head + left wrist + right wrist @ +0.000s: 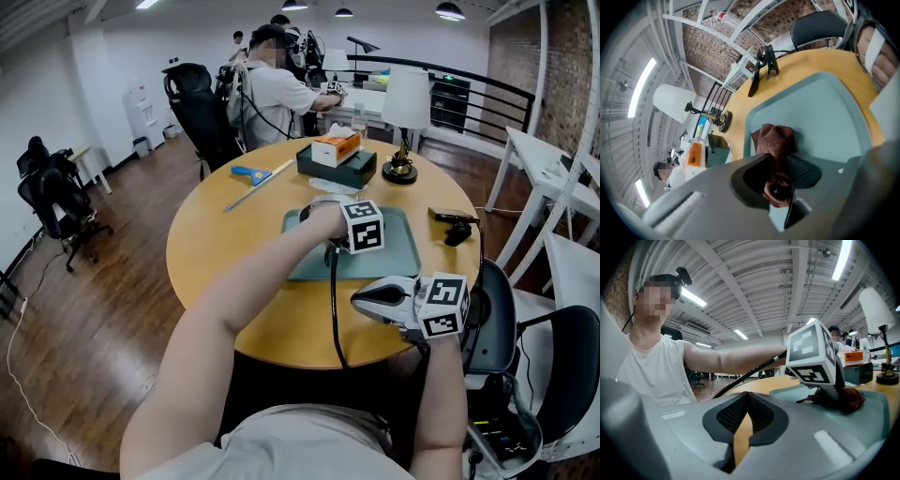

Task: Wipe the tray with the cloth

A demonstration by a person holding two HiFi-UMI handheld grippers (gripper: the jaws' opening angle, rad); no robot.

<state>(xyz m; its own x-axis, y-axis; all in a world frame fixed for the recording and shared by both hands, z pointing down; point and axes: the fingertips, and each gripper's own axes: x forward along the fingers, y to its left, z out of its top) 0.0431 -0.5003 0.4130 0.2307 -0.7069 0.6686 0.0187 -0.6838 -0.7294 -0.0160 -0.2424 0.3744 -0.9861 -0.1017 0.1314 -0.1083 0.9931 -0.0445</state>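
- Round wood table (234,244): teal tray (398,248) lies mid-top, w/ lamp (405,108) & tissue box (336,164) beyond it.
- R gripper (747,404): off the tray, over table's near edge, jaws pressed together at the tips w/ nothing btwn them.
- L gripper (778,176): over the tray, tilted down, jaws pinching the cloth.
- Brown cloth (774,140): bunched up, sticks out past the L jaw tips, its free end touching tray floor near a corner.
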